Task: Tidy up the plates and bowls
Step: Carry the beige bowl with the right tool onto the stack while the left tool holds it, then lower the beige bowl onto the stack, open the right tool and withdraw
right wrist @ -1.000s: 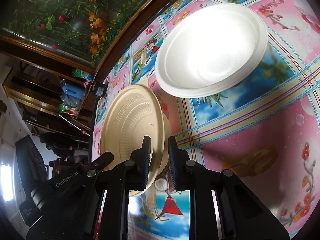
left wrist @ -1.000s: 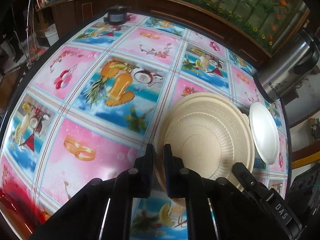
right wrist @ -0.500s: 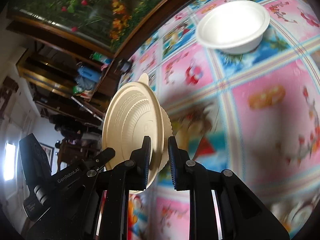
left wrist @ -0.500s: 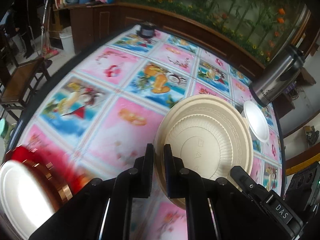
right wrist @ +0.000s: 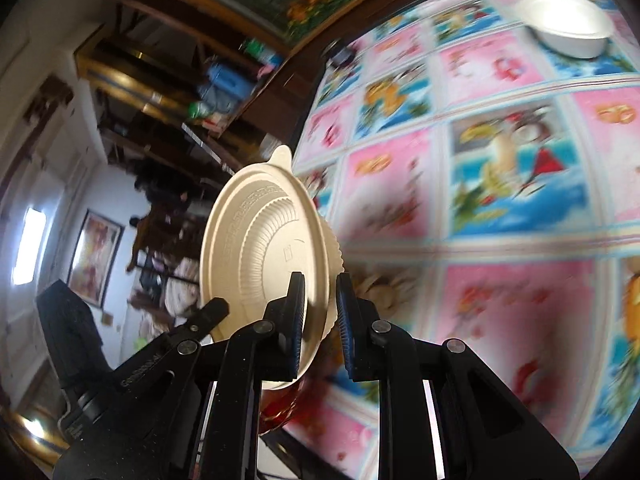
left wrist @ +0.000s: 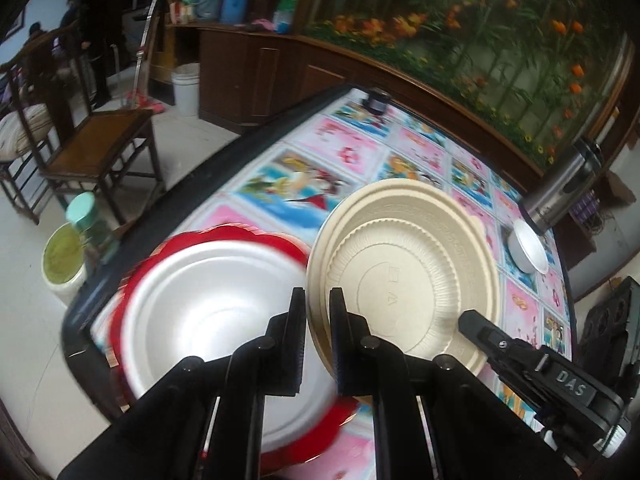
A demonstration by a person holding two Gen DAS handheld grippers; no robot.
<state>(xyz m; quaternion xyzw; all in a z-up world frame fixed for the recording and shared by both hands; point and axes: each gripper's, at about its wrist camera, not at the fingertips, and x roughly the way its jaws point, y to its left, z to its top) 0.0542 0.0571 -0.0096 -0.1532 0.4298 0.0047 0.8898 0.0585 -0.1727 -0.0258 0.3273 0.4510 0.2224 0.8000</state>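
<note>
Above the patterned table (left wrist: 280,184), both tools, angled downward, clamp the beige plate's (left wrist: 404,272) opposite rims

Matt ribbed beige plate (left wrist: 404,264)

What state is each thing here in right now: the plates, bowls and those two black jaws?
Beige plate: off the table, gripped at opposite rims by both grippers.
Left gripper: jaws shut on the plate's rim.
Right gripper: jaws shut on the rim.
White bowl: upright, empty, nested in a red dish.
Small white bowl: upright on the table by a steel flask.
</note>
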